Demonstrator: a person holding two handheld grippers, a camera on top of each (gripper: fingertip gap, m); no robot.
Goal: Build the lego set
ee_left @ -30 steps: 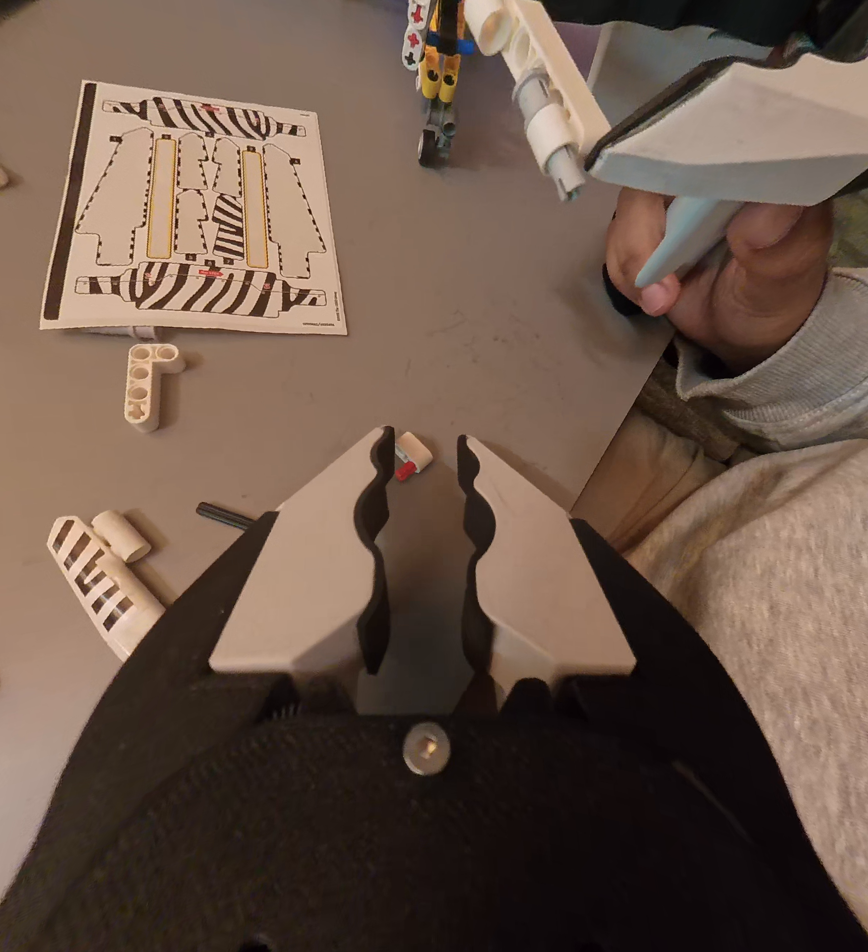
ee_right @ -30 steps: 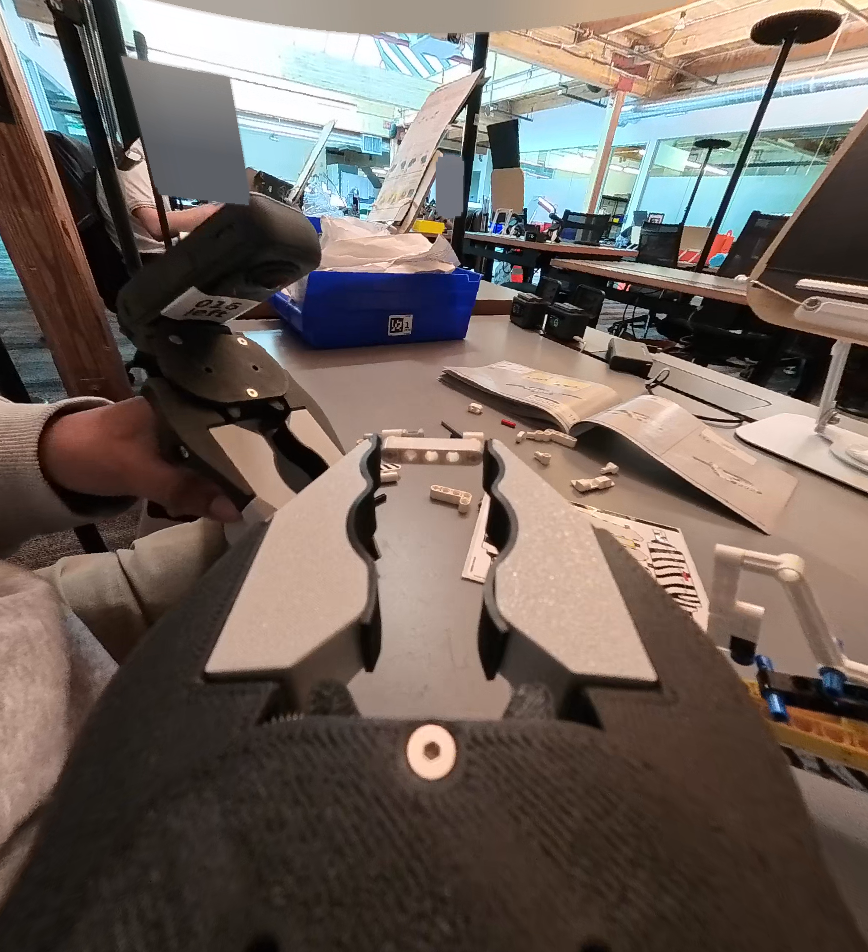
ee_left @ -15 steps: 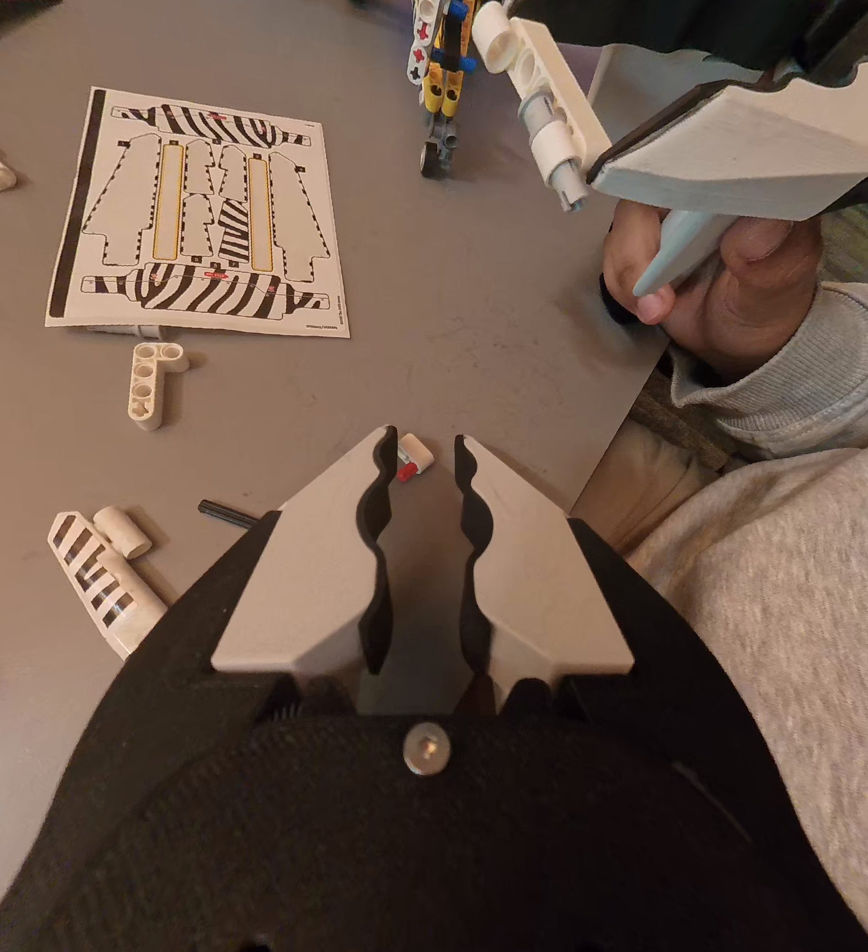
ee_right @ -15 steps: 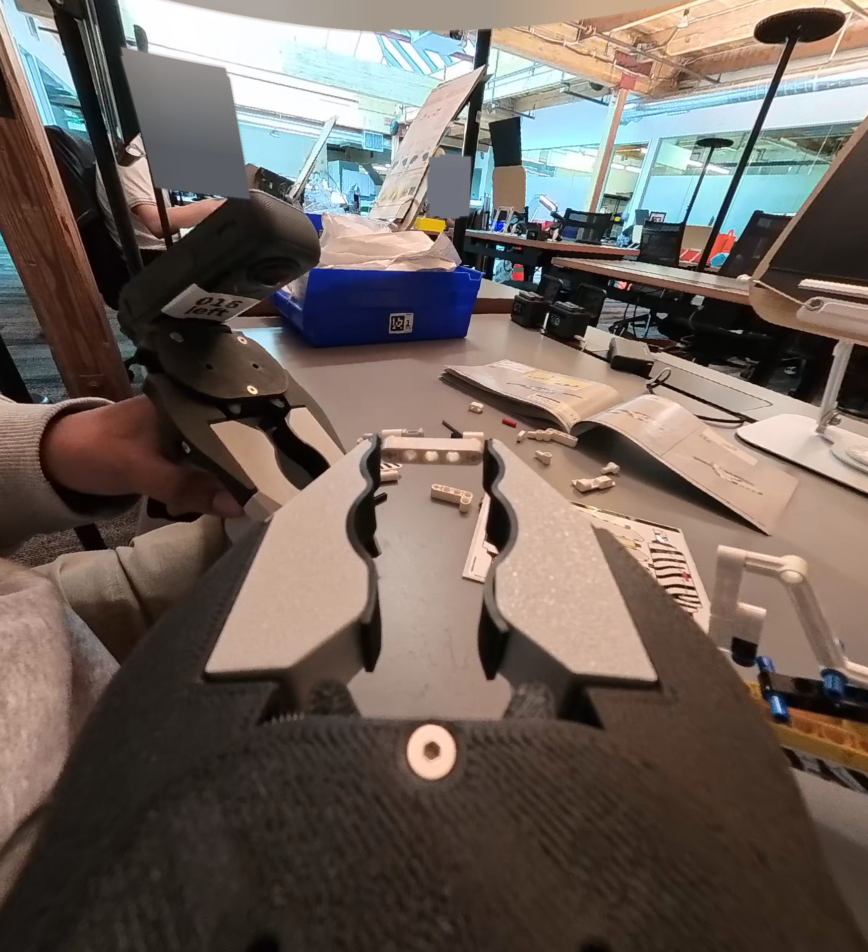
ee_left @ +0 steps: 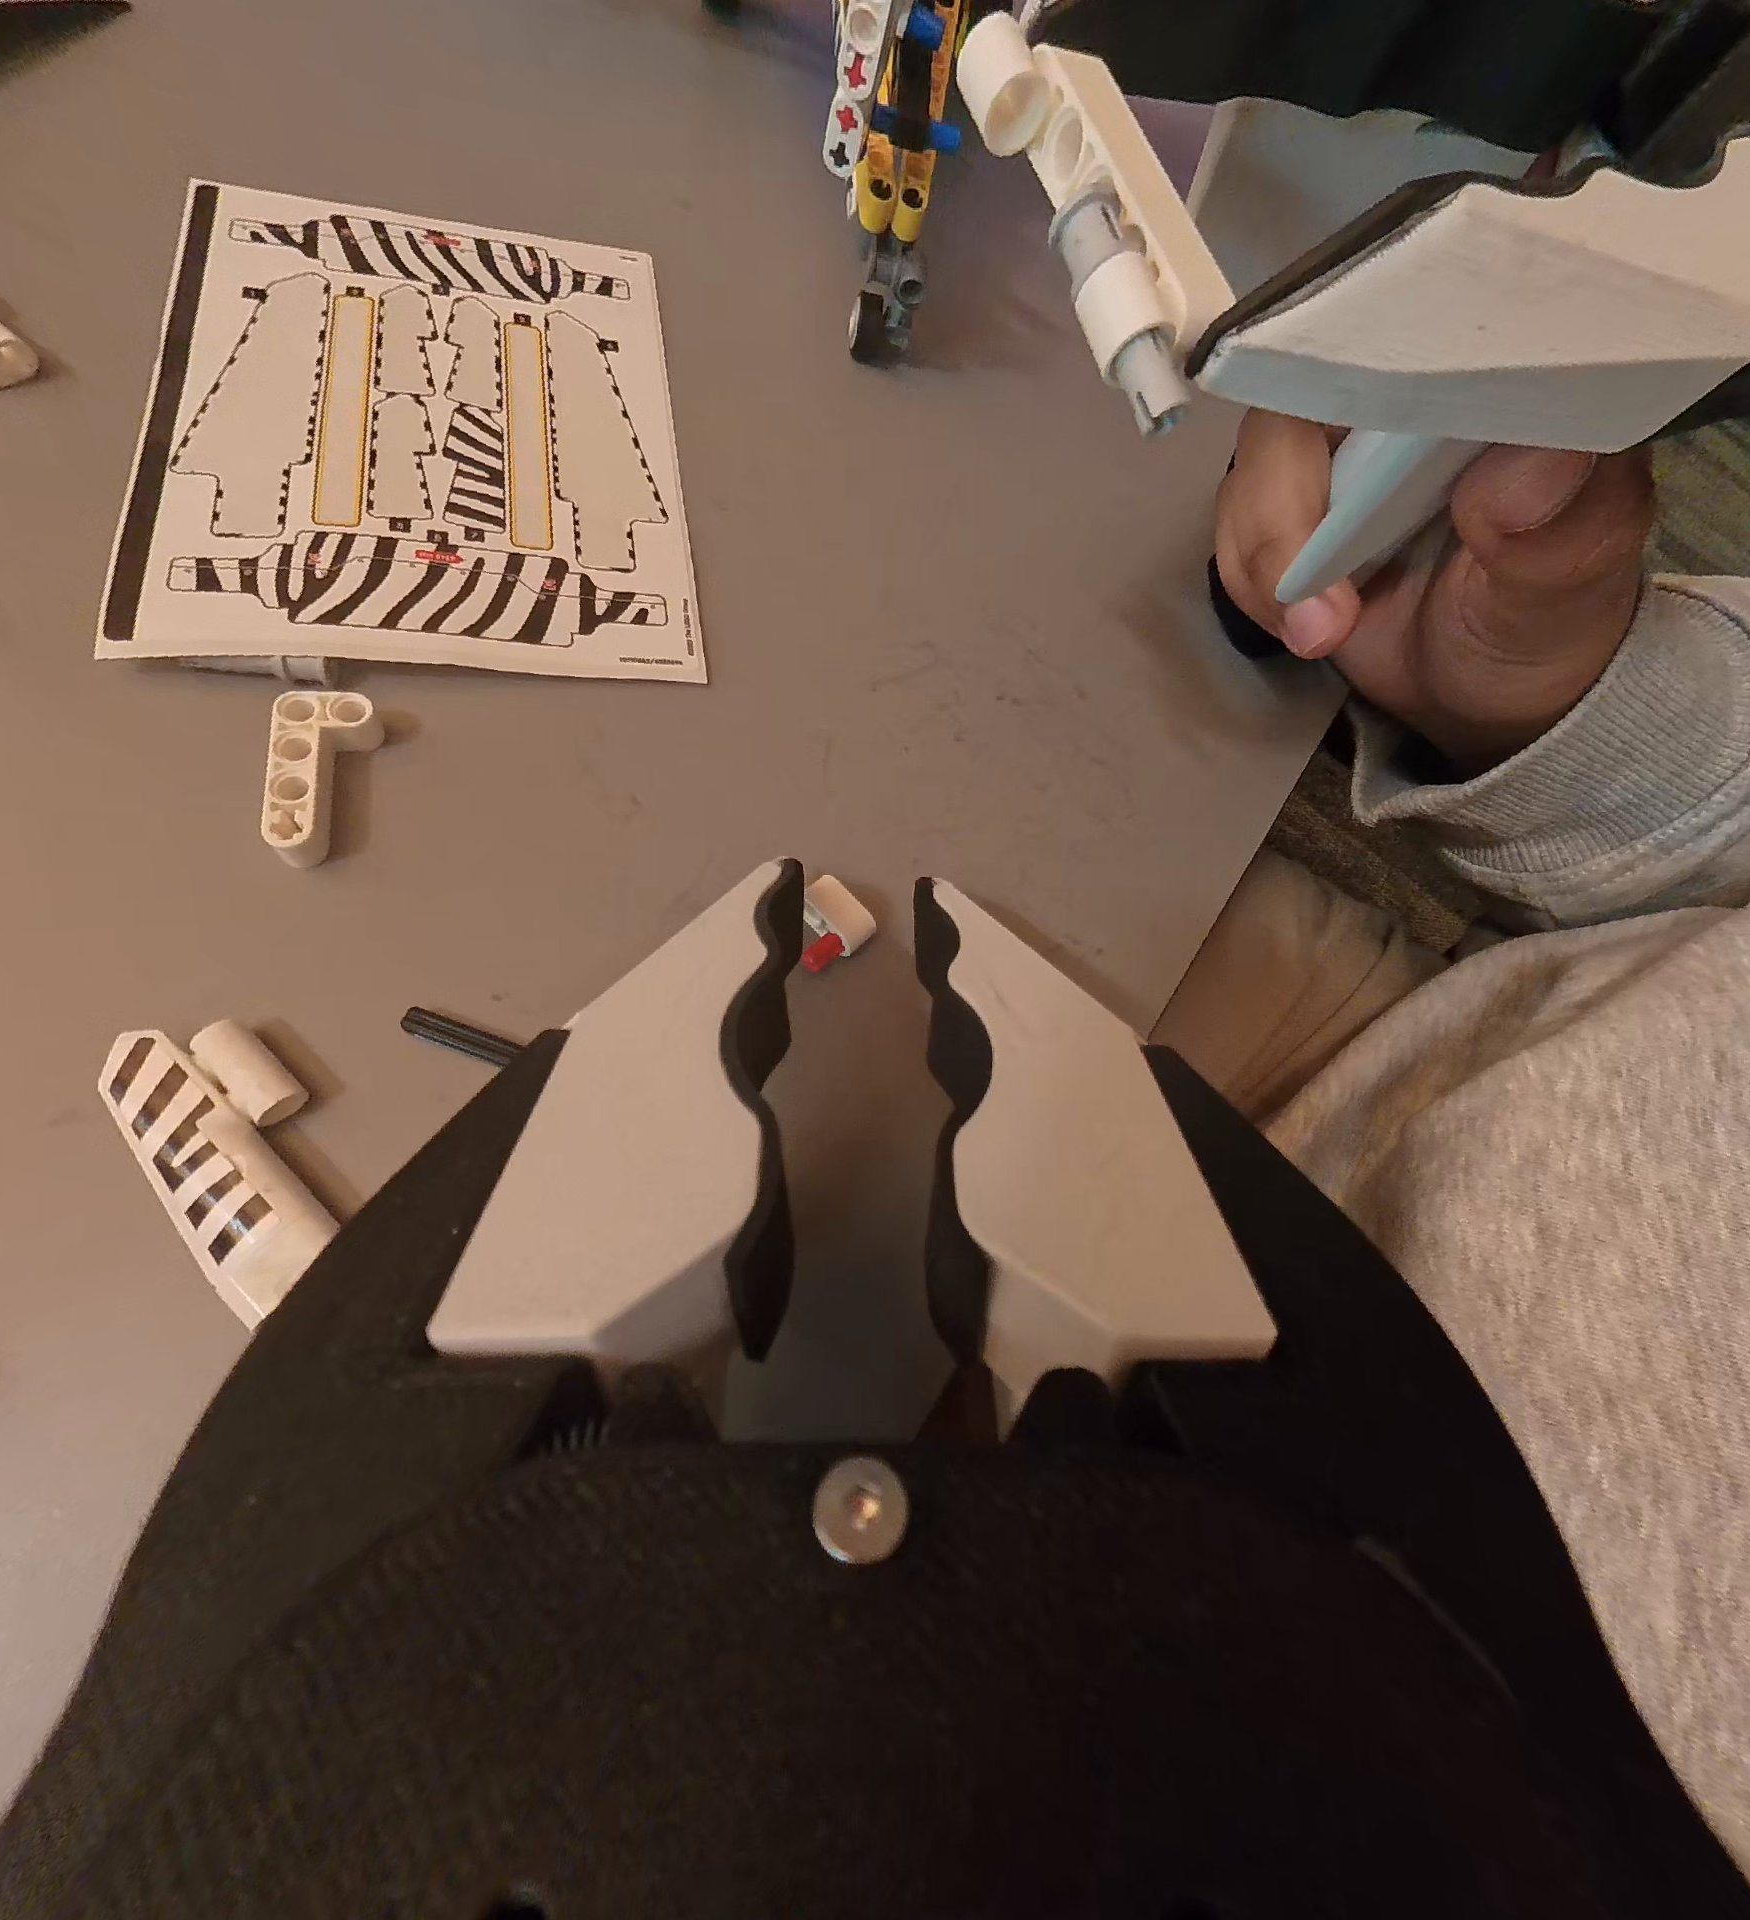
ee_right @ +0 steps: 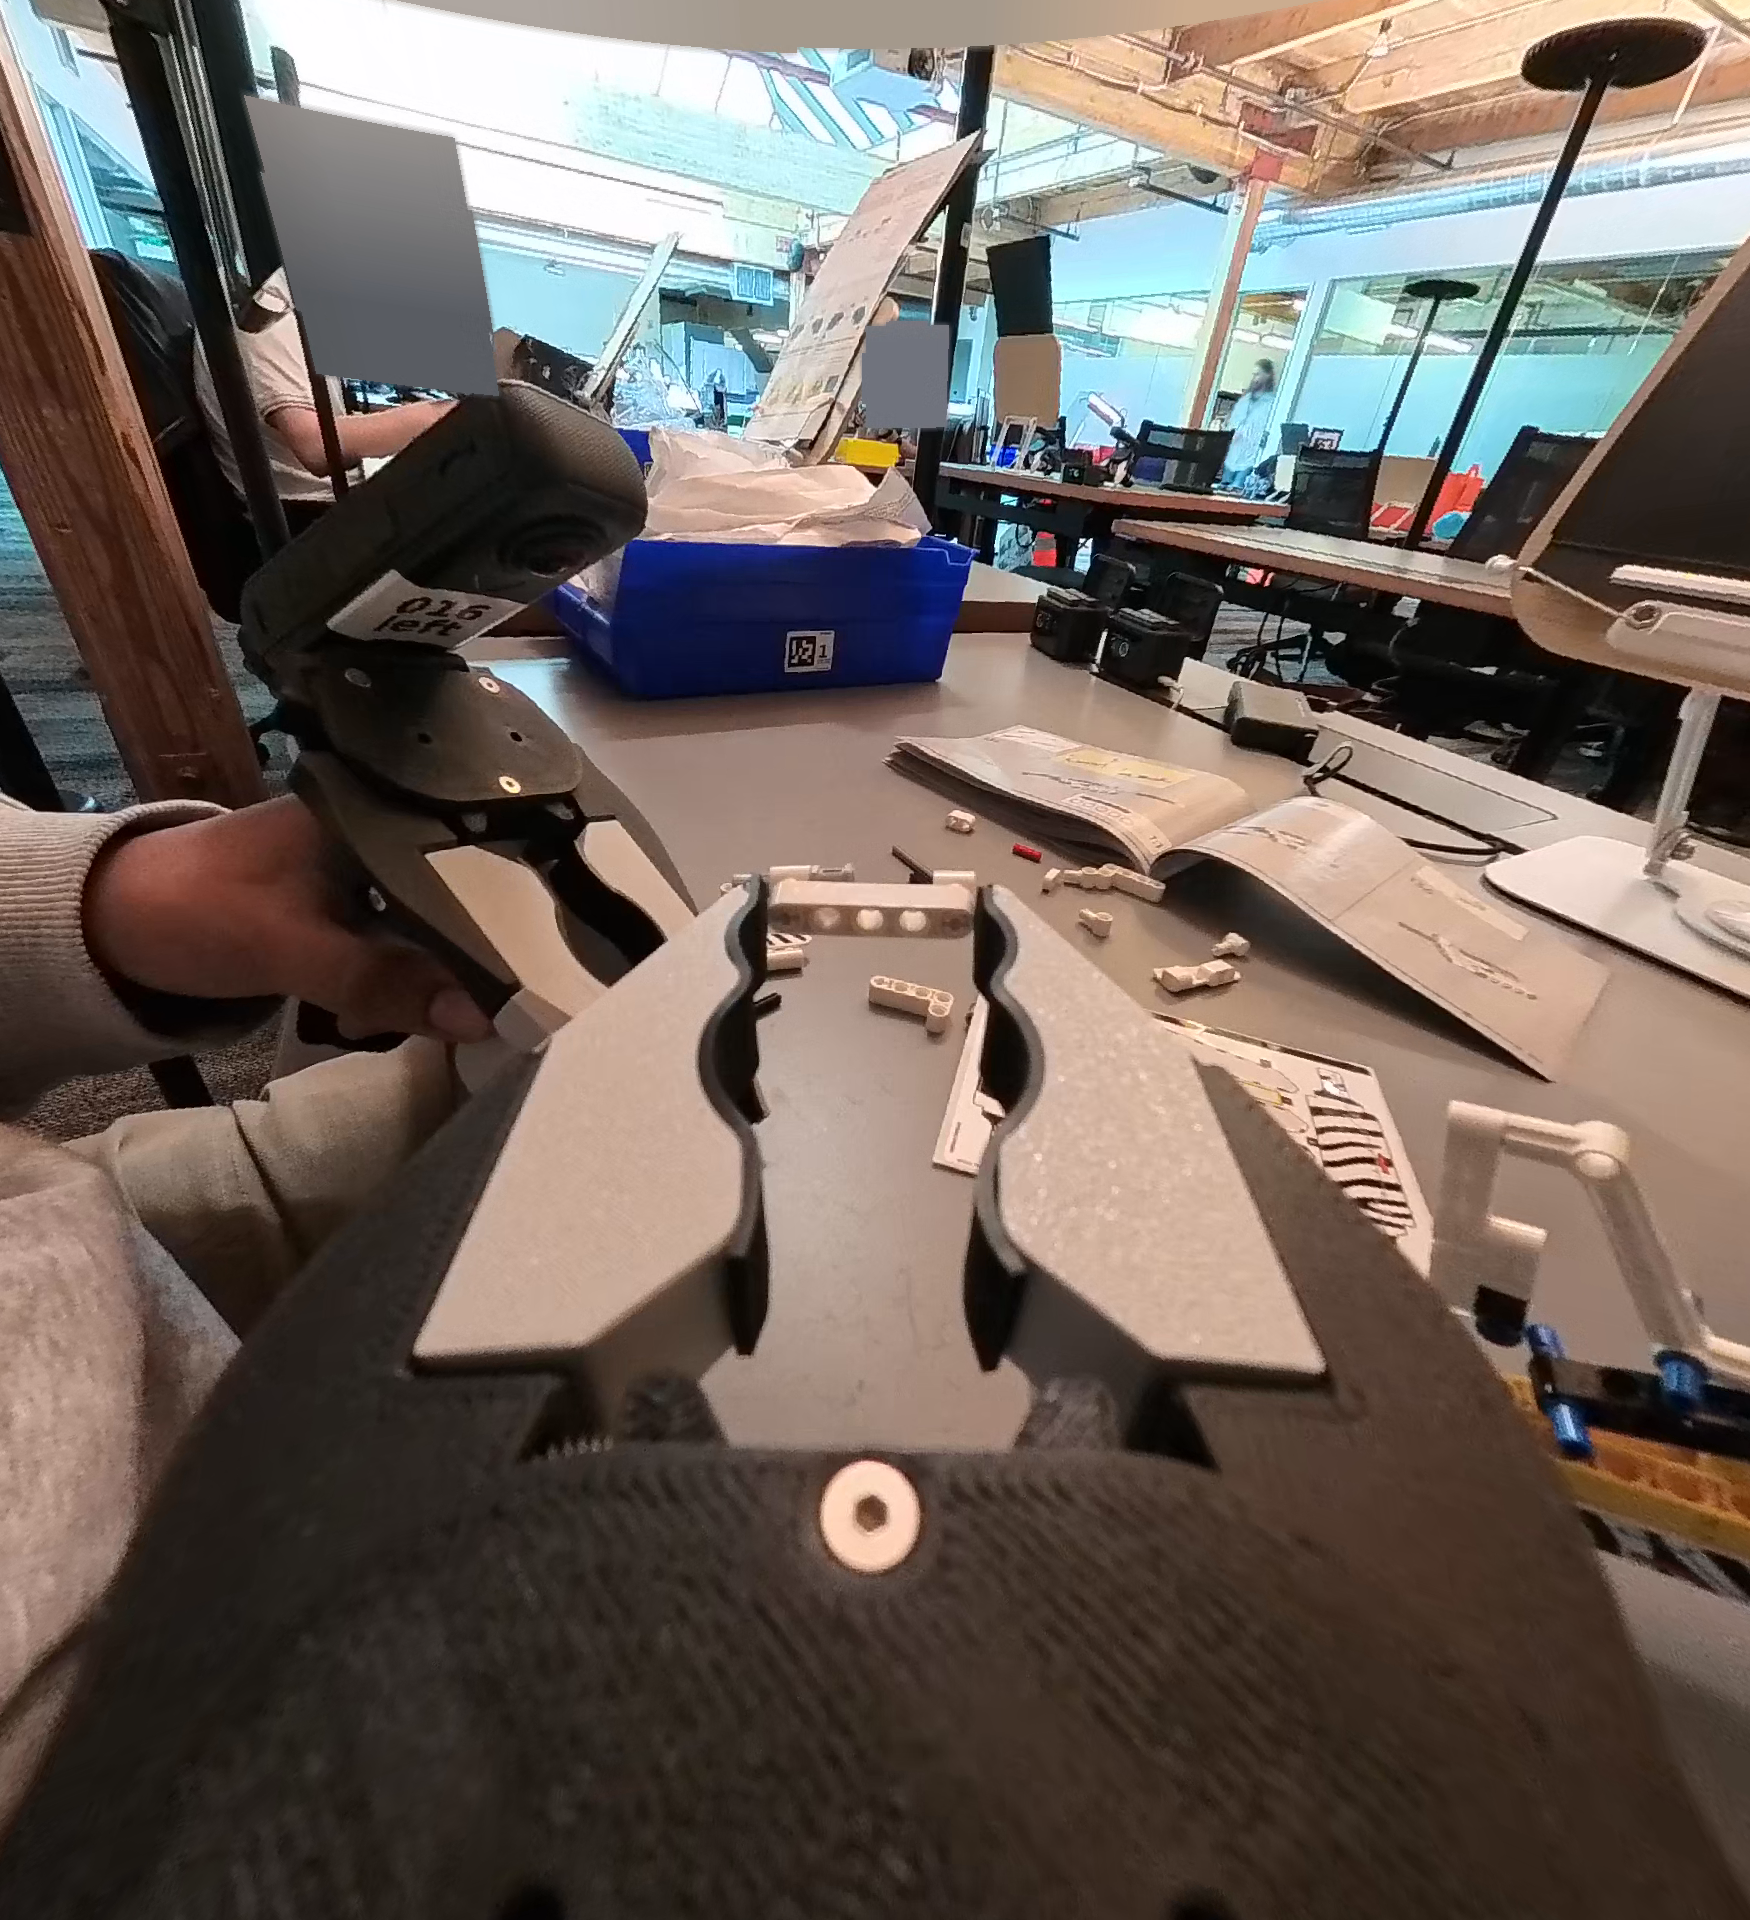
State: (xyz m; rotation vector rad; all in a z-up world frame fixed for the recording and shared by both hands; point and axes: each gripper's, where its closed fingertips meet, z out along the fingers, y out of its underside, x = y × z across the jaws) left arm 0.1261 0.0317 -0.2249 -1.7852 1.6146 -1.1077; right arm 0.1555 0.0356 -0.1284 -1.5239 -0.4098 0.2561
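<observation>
The right gripper grips a white beam crosswise at its fingertips, raised above the grey table. The left gripper is released, jaws parted and empty, just above a small white-and-red pin. A sticker sheet lies far left; the partly built model stands beyond.

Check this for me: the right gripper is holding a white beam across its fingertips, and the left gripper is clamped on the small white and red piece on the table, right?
Not quite. The right gripper does hold the white beam across its fingertips. But the left wrist view shows the left gripper open and empty; the small white and red piece lies on the table beyond its fingertips, ungripped.
</observation>
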